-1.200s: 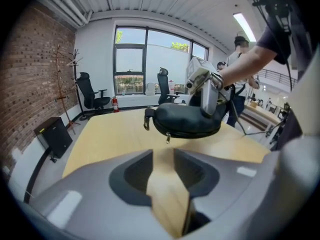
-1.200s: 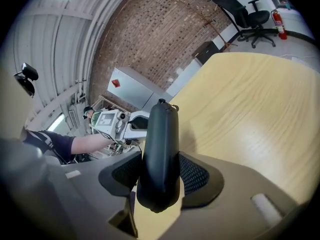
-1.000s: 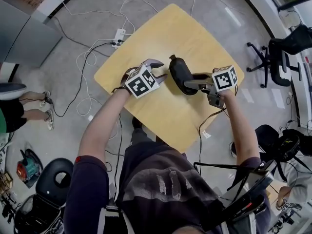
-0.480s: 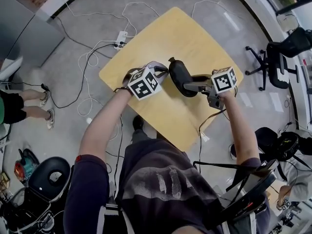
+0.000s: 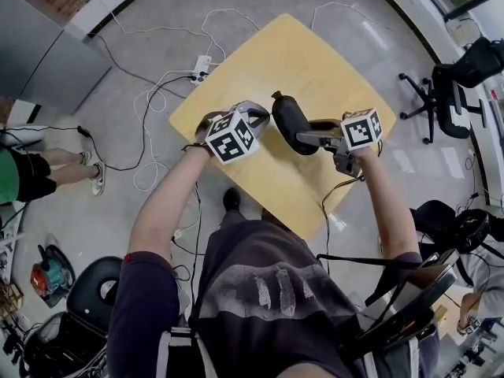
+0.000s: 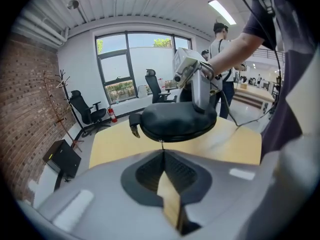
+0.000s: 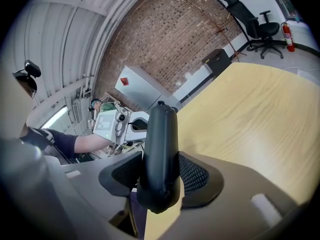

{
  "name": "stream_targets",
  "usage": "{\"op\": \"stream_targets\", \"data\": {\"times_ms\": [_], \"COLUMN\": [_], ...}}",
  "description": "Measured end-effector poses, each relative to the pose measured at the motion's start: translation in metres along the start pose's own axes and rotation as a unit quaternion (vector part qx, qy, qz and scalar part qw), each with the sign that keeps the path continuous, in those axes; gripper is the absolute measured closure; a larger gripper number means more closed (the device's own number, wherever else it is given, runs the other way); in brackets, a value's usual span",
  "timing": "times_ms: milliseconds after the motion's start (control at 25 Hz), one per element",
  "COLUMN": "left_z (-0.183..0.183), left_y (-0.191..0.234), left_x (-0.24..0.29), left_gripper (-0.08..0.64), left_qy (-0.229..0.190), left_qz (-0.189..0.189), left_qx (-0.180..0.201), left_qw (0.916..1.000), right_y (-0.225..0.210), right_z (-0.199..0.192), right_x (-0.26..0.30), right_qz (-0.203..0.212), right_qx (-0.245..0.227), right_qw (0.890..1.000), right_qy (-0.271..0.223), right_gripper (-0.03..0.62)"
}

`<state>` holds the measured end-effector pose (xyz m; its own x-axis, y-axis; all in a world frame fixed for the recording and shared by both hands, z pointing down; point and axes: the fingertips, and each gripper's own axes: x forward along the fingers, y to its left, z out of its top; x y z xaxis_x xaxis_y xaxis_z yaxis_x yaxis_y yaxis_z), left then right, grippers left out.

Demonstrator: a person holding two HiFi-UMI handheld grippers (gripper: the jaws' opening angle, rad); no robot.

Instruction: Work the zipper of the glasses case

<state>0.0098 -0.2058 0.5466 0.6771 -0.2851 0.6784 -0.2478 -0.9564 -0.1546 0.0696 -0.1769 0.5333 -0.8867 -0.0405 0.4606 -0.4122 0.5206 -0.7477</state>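
The step in hand is, I judge, taking hold of the slider. The glasses case (image 7: 161,129) stands between the fingers of the right gripper (image 7: 159,170), and their pads press on both of its flat sides, so it is held clear of the table (image 5: 315,61). The left gripper (image 6: 163,153) has just been closing its jaws. Its fingers are now pressed together, and a thin dark zipper pull (image 6: 161,143) hangs from the seam of the case and goes into the very tips. It seems to be pinched there, although it is too thin to be certain.

The next move calls for a pull along the seam, directly away from the left fingertips' present place, while the right fingers keep the case firm against this force.

Counted: one case, one zipper pull, two grippers, one table.
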Motion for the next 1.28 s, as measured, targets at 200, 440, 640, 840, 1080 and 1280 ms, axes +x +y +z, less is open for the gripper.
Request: {"op": "stream_targets", "data": {"times_ms": [200,440,640,840,1080,1280], "left_z": [-0.004,-0.007,-0.011,-0.014,-0.014,0.008], "left_y": [-0.007,-0.007,-0.016,-0.028,-0.04,-0.07], "left_x": [-0.009,-0.018,-0.023,-0.028,-0.032,-0.034], "left_gripper": [0.561,0.56,0.56,0.559,0.556,0.563], "left_qy": [0.015,0.024,0.04,0.054,0.047,0.022], "left_qz": [-0.005,-0.013,-0.028,-0.043,-0.049,-0.086], "left_qx": [0.01,0.017,0.04,0.066,0.063,0.083], "left_qw": [0.9998,0.9995,0.998,0.9954,0.9957,0.9927], "right_y": [0.004,0.008,0.012,0.016,0.02,0.007], "right_z": [-0.003,-0.002,-0.007,-0.011,-0.012,-0.003], "right_x": [0.003,0.013,0.018,0.02,0.023,0.018], "right_qz": [-0.012,-0.022,-0.022,-0.019,-0.01,-0.03], "right_qx": [-0.009,-0.018,-0.015,-0.01,0.013,0.052], "right_qw": [1.0,0.999,0.999,0.999,0.998,0.993], "right_qy": [-0.012,-0.019,-0.022,-0.028,-0.06,-0.102], "right_gripper": [0.36,0.364,0.364,0.365,0.365,0.368]}}
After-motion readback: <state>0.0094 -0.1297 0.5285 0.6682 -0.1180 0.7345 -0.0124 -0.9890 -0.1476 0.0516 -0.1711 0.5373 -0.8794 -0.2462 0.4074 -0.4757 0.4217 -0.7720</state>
